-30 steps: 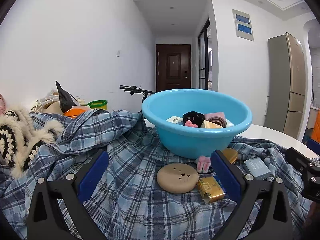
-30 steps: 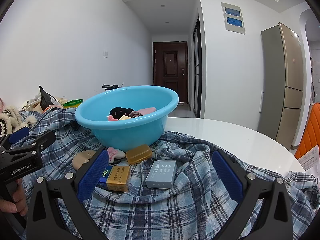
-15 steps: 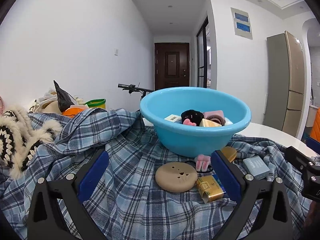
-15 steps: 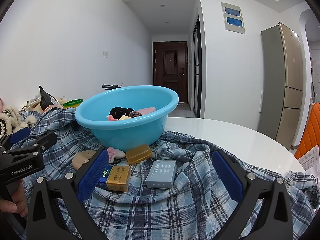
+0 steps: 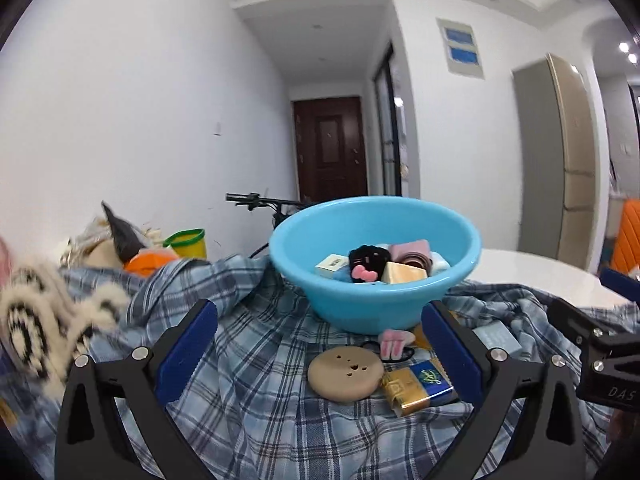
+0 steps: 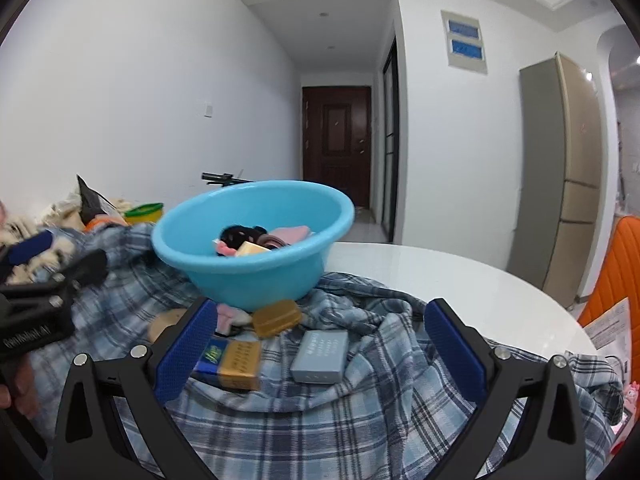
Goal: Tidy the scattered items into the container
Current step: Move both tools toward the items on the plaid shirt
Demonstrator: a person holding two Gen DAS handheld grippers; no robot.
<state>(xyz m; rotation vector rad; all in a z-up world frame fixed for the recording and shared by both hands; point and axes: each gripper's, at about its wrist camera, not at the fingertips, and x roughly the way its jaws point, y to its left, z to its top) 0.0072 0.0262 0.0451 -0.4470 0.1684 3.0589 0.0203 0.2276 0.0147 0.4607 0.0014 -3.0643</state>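
Observation:
A light blue basin stands on a blue plaid cloth and holds several small items. In front of it lie a round tan disc, a pink clip, a gold and blue box, an amber case and a grey box. My left gripper is open and empty, just short of the disc. My right gripper is open and empty, with the grey box between its fingers' line.
A fuzzy black-and-white garment and a pile with a yellow-green tub lie at the left. A white round table extends right, with an orange chair and papers beyond.
Both grippers have tilted and shifted slightly; the views are a little blurred. The basin sits lower in both views. Both grippers stay open and nothing was taken.

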